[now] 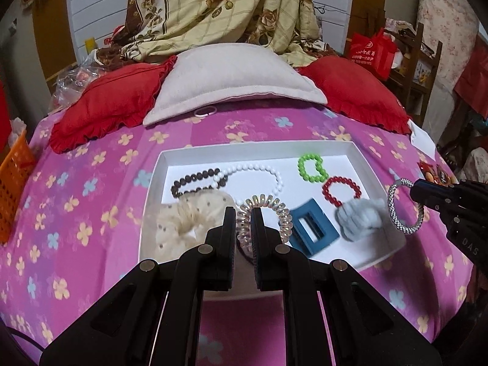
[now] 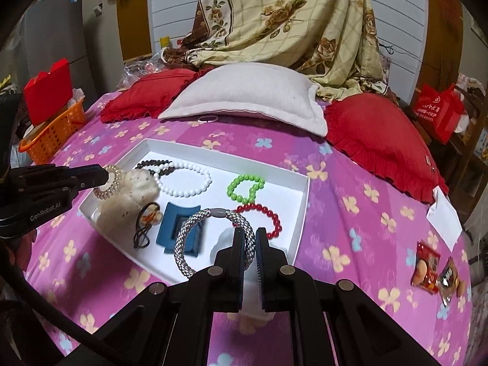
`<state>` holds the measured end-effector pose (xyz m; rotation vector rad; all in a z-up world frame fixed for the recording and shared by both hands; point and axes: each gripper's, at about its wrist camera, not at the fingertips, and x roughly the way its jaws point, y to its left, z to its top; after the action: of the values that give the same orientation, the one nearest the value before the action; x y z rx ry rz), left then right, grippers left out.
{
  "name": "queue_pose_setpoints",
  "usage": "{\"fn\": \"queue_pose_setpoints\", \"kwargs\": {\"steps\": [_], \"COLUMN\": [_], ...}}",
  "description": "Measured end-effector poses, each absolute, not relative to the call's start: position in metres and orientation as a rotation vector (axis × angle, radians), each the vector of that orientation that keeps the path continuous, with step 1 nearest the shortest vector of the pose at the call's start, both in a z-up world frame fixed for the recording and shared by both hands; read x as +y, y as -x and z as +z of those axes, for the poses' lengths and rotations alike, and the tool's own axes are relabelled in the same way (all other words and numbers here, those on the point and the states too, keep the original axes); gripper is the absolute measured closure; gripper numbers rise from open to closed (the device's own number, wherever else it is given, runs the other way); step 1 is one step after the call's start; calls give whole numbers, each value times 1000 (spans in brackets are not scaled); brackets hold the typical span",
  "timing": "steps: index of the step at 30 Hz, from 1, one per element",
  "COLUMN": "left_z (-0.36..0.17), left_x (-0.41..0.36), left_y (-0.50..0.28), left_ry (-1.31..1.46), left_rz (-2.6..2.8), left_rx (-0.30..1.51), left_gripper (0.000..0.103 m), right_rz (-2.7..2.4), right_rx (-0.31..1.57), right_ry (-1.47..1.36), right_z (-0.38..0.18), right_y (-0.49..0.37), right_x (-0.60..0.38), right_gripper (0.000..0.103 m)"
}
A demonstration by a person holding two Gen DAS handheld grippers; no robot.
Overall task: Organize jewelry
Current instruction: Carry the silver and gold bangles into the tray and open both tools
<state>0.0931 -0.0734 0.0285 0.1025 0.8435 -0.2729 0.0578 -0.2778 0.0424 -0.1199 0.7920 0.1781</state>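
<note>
A white tray [image 1: 353, 149] [image 2: 300, 201] lies on the pink flowered bedspread. In it are a white bead necklace [image 1: 268, 170], a dark bead bracelet [image 1: 195, 180], a green bead bracelet [image 1: 311, 167], a red bead bracelet [image 1: 341, 192], a blue square clip [image 1: 314, 228], a cream scrunchie [image 1: 186, 216] and a grey scrunchie [image 1: 360, 219]. My left gripper [image 1: 244, 213] is shut on a clear spiral hair tie [image 1: 274, 210], held over the tray; it also shows in the right wrist view [image 2: 108, 183]. My right gripper [image 2: 250, 235] is shut on a silver woven bracelet [image 2: 195, 231], held over the tray's right side.
A beige pillow [image 1: 235, 79] and two red pillows [image 1: 109, 100] lie behind the tray, with a white hair ring [image 1: 206, 111] at the pillow's edge. An orange basket [image 1: 13, 180] stands at the left. Snack packets [image 2: 436, 271] and a white card [image 2: 445, 216] lie at the right.
</note>
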Motion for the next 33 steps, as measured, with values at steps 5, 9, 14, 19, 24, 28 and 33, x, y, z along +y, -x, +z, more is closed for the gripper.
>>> {"fn": "queue_pose_setpoints", "kwargs": {"steps": [5,9,14,19,24,28,33], "left_z": [25,21,8,-7,-25,-36,-44], "left_x": [-78,-81,-87,-92,-93,-91,-91], "left_y": [-111,-126,-149,-166,-178,-185,-187], "left_ry": [-94,-63,-11,12,25,37,35], "left_rz": [-275,-287,-302,-296,-279,-268,-258], "left_rx": [857,878,930,969,1001,1023,1037], "left_gripper": [95,95,95,95,95,95,95], "right_rz": [167,155,149,140,137,135,130], "right_rx": [801,822,854,893,926,940,955], "right_ry": [116,119,108,96,93,85,73], "right_z": [38,29,13,-6,-22,-30,-39], "right_y": [-78,-96,-118,-139,-152,-159,-163], "right_x": [-279,-279,-278,-276,-273,-274,-276], "right_gripper": [97,97,97,97,97,97,97]}}
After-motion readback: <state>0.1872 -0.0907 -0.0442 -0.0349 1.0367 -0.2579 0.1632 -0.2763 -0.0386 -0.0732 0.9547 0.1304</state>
